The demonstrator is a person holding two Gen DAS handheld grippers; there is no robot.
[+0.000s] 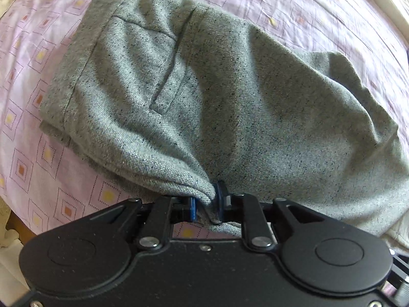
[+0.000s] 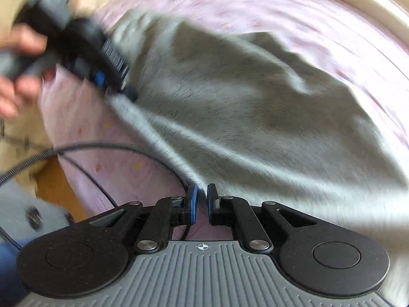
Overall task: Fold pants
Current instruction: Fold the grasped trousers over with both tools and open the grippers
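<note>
Two hand-held grippers pinched the pants (image 1: 230,97): my left hand-held gripper (image 1: 206,203) and right hand-held gripper (image 2: 202,200) each clamped a near hem, cloth extending toward frame top.

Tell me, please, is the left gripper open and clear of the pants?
No, the left gripper is shut on a bunched edge of the pants, with grey cloth pinched between its blue pads.

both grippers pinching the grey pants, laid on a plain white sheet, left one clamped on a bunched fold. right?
Not quite: the sheet is not plain white. The left wrist view shows it is pink with a pattern of small squares. The rest holds: the left gripper is clamped on a bunched fold of the grey pants, and the right gripper pinches their edge.
</note>
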